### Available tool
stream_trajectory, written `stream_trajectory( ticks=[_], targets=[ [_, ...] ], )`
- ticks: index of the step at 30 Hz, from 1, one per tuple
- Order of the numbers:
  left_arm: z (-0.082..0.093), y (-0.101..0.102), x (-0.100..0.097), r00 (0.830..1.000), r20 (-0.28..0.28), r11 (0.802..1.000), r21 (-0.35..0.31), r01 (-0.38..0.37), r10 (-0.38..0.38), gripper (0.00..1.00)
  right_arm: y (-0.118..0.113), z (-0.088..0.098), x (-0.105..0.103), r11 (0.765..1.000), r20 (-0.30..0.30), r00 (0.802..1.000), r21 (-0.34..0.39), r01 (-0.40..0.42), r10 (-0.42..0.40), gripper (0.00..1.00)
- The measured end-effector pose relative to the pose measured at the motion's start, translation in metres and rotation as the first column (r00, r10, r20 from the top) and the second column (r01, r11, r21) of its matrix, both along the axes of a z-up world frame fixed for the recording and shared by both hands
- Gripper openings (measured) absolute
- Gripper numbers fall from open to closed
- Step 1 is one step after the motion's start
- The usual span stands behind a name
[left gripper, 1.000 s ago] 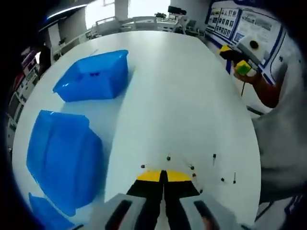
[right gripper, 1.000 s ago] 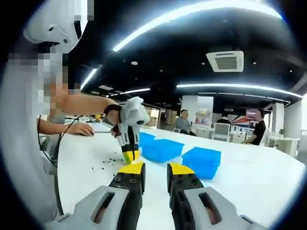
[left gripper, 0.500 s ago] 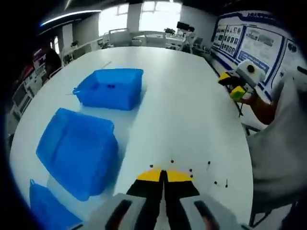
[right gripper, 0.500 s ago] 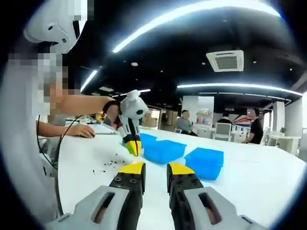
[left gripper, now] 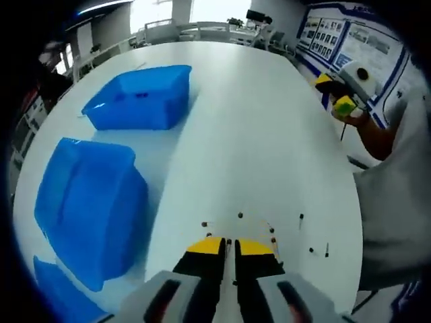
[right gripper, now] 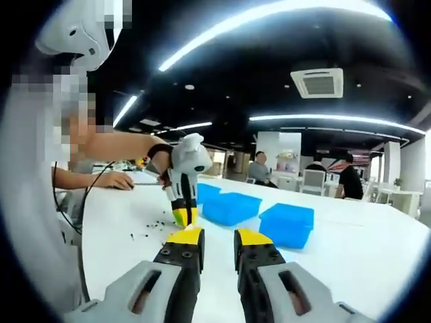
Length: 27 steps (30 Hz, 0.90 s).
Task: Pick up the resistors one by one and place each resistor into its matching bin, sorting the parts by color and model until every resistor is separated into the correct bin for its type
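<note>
Several small dark resistors [left gripper: 273, 230] lie scattered on the white table [left gripper: 262, 134] just ahead of my left gripper [left gripper: 229, 244]. Its yellow-tipped jaws stand a sliver apart, with one tiny resistor [left gripper: 229, 241] right at the gap. In the right gripper view the left gripper [right gripper: 183, 217] points down at the scattered resistors [right gripper: 155, 225]. Three blue bins sit to the left: a far bin [left gripper: 138, 97], a middle bin [left gripper: 87, 202] and a near bin [left gripper: 57, 296]. My right gripper [right gripper: 219, 237] is open and holds nothing, raised off the table; it also appears far right as the right gripper [left gripper: 340, 101].
The table's curved edge [left gripper: 350, 202] runs along the right, beside the person's grey clothing [left gripper: 397, 202]. In the right gripper view the blue bins [right gripper: 232, 207] stand beyond the resistors, a hand [right gripper: 111, 180] rests on the table, and people stand far behind.
The left gripper has dropped back down toward the table and resistors after being lifted. Its jaws, pressed together before, now show a thin gap. The right gripper has barely moved.
</note>
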<state>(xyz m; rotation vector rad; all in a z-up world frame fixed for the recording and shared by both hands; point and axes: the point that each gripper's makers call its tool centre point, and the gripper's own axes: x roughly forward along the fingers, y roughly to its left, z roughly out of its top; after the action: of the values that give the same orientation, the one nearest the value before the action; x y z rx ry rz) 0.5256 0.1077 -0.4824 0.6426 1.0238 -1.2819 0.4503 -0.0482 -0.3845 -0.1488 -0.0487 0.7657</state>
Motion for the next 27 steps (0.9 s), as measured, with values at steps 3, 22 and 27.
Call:
stream_trajectory(
  ticks=[3, 22, 27],
  targets=[
    [0.000, 0.000, -0.002, 1.000, -0.001, 1.000, -0.005, 0.015, -0.015, 0.05, 0.001, -0.002, -0.001, 1.000, -0.005, 1.000, -0.004, -0.004, 0.004, 0.20],
    [0.099, -0.021, 0.026, 0.993, -0.032, 0.848, -0.516, -0.116, 0.117, 0.04, 0.006, -0.003, -0.003, 1.000, -0.014, 1.000, -0.004, -0.018, 0.018, 0.20],
    [0.136, -0.013, 0.071, 0.948, 0.008, 0.711, -0.664, -0.233, 0.318, 0.04, 0.007, -0.002, -0.004, 1.000, -0.015, 1.000, -0.006, -0.022, 0.022, 0.20]
  ],
)
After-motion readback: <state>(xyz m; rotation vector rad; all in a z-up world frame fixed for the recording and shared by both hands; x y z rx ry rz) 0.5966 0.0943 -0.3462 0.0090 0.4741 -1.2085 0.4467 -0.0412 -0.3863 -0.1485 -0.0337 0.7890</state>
